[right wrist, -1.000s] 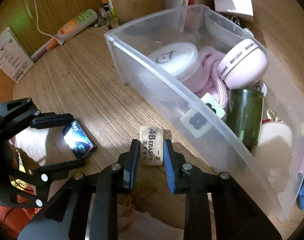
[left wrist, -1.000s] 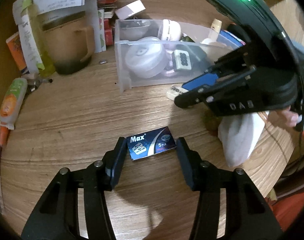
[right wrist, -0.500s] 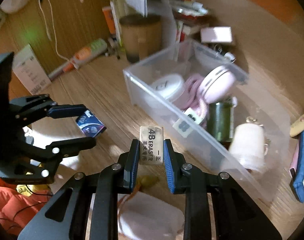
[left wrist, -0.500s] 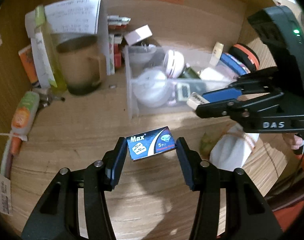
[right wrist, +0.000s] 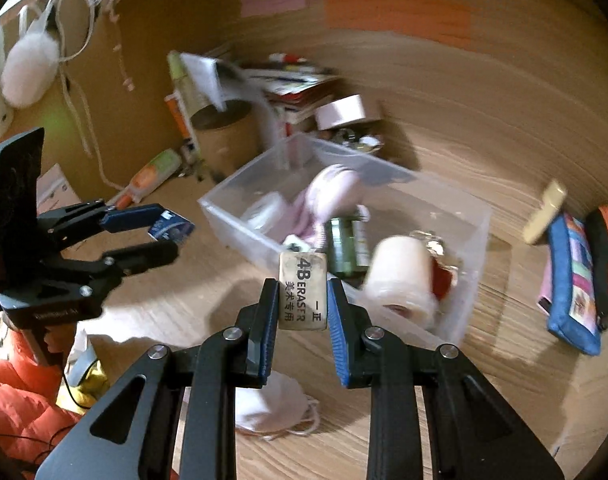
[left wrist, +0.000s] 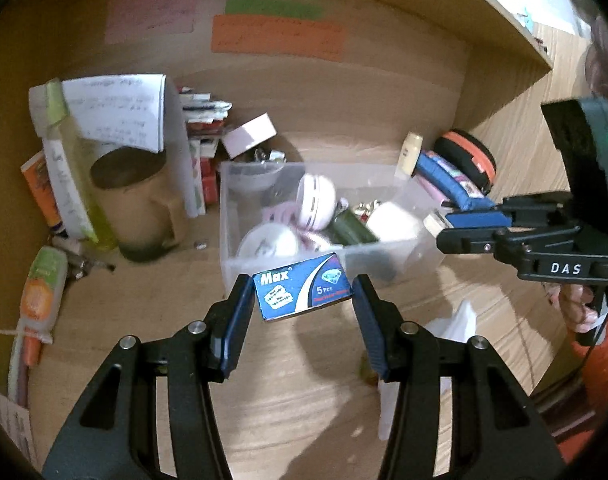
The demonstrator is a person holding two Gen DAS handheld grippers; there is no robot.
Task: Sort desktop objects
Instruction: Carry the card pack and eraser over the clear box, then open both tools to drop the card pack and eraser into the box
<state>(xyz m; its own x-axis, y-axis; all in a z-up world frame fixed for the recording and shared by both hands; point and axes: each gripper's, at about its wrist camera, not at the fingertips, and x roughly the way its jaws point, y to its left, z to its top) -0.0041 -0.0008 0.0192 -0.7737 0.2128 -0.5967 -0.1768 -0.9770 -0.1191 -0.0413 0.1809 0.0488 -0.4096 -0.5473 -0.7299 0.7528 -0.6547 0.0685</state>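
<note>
My left gripper (left wrist: pixel 302 294) is shut on a blue "Max" razor blade box (left wrist: pixel 301 291) and holds it in the air in front of the clear plastic bin (left wrist: pixel 240 268). My right gripper (right wrist: pixel 303 294) is shut on a beige 4B eraser (right wrist: pixel 303 292), also lifted above the desk near the bin (right wrist: pixel 232 216). The right gripper shows in the left wrist view (left wrist: pixel 448 226) at the bin's right end. The left gripper shows in the right wrist view (right wrist: pixel 168 236) with the blue box (right wrist: pixel 172 229). The bin holds a white round case, a pink device, a green bottle and a white roll.
A brown mug (left wrist: pixel 136 204) with papers stands left of the bin. An orange tube (left wrist: pixel 40 292) lies at far left. A blue pencil case (right wrist: pixel 572 280) and an orange-rimmed case (left wrist: pixel 466 160) lie right of the bin. A white cloth (right wrist: pixel 272 408) lies on the desk in front.
Both grippers have risen from the desk, carrying the blade box and the eraser upward. The desk and bin now look farther away.
</note>
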